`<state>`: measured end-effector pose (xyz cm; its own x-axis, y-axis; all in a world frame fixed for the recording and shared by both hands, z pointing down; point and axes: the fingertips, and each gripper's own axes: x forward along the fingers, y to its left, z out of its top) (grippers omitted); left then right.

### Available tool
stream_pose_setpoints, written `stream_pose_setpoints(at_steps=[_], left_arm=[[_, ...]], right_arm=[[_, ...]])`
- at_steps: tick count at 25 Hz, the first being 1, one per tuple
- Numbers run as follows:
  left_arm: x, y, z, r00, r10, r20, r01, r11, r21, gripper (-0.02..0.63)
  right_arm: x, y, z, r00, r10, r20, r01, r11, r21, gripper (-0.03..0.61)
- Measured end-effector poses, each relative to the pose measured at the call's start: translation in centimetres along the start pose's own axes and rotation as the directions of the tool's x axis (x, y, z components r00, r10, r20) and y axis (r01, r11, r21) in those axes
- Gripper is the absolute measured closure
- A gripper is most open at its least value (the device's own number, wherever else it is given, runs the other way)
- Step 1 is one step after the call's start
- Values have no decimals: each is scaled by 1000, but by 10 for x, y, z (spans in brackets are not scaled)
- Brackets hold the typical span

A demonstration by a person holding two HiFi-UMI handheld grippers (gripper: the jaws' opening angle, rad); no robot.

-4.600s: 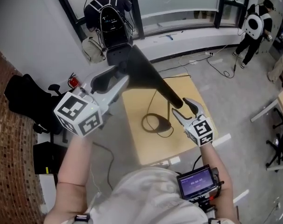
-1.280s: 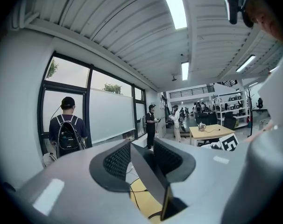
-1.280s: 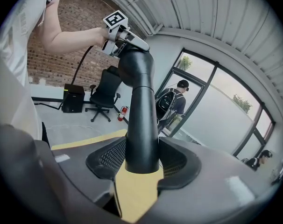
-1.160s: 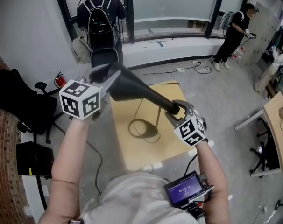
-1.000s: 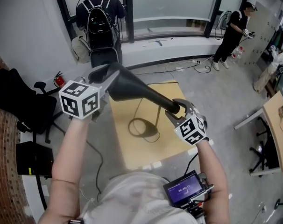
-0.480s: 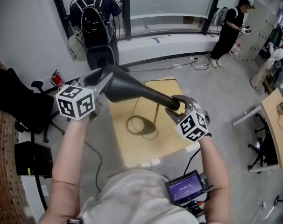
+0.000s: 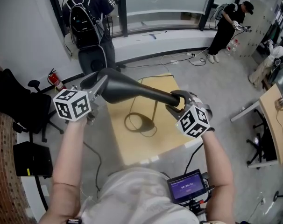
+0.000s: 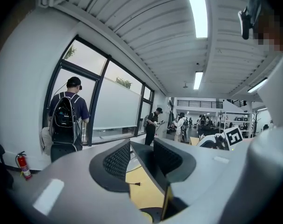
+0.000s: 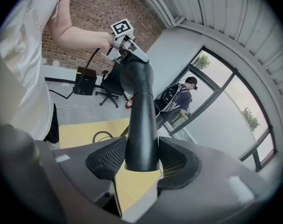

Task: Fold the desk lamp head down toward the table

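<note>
The left gripper (image 7: 97, 82) is at the left of the head view, its claw spread around the wide mouth of the lamp head (image 7: 132, 91). In the left gripper view the thin black rim stands between the pads and lies against one of them, with the yellow table (image 7: 132, 148) showing through the gap on the other side. So it bears on the shade rather than pinching it.

From there the lamp head runs rightward as a black cone. Its long axis is close to level, above the far half of the table, and it tapers to a narrow neck. A dark ring (image 7: 139, 123) lies on the table right beneath it; I cannot tell whether it is the lamp's base or coiled cord.

The right gripper (image 7: 175, 102) is pinching that neck, both pads pressed on the black tube.

I judge that the fold turns on this: the neck is the pivot and the mouth must swing down, so the left hand does the work.

The marker cubes bear only square patterns. The digits on the small screen (image 7: 188, 188) are too small to read, and the lamp shows no brand.
</note>
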<state>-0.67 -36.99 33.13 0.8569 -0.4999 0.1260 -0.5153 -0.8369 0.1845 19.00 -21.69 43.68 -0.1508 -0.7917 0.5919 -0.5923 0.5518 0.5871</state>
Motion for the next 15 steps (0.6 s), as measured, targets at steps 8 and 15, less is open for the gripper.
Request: stream_pose_setpoints(at_steps=[8,15], left_arm=[[-3,6,-15,1000,-9,7,10,999,-50,457],[-5,9,-31,1000,-18,10,19,996,-92,456]], right_arm=[[-5,0,2,999,14,-35,-16,999,-44,350],[-10,1,2,998,23,-59,-28,996,-82,350]])
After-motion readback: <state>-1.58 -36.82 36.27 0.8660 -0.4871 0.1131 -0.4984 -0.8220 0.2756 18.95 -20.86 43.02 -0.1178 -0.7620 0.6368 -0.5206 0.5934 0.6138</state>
